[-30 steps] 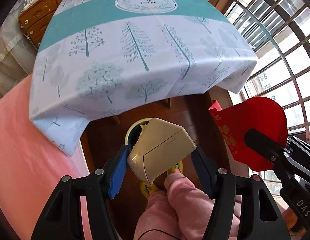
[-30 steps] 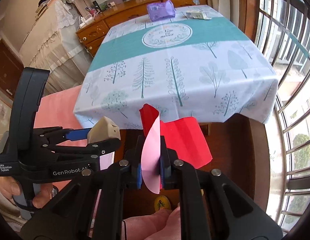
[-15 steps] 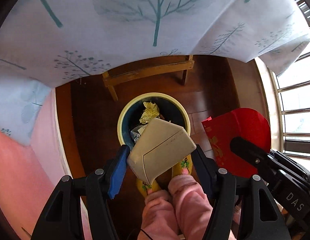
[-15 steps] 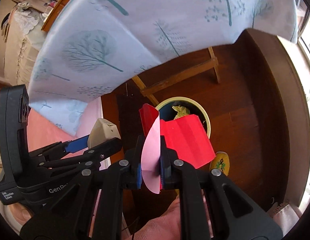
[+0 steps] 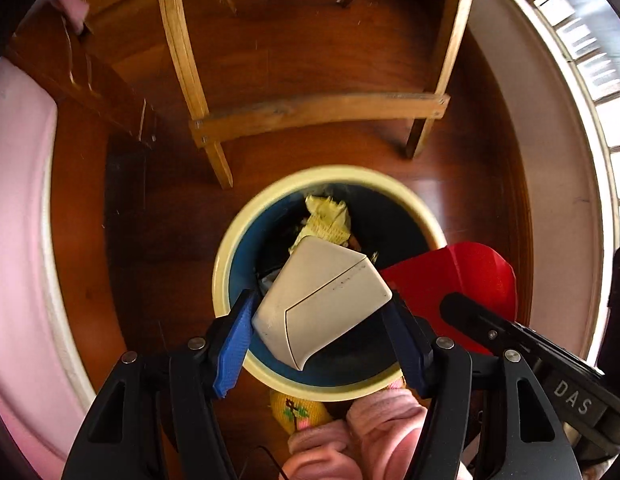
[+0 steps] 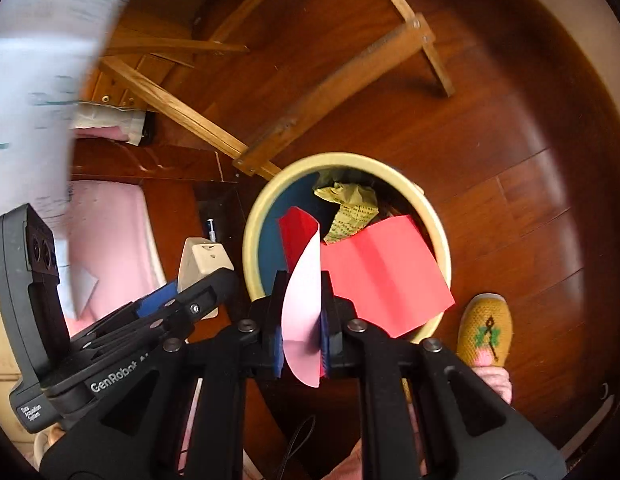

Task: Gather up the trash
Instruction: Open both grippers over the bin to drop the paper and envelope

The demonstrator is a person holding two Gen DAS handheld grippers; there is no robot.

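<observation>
Wooden floor (image 5: 350, 60) bears bin (image 5: 229, 248); both claws grip trash.

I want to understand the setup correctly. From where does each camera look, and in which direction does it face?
Left wrist: sits on the left gripper, faces straight down into the bin; shows its fingers clamping the beige box, pink trouser legs, a yellow slipper.
Right wrist: sits on the right gripper, faces obliquely down at the bin; shows its fingers pinching the red paper, plus the left gripper.
Shared: bin, crumpled yellow paper, red paper, beige box, wooden table frame.
</observation>
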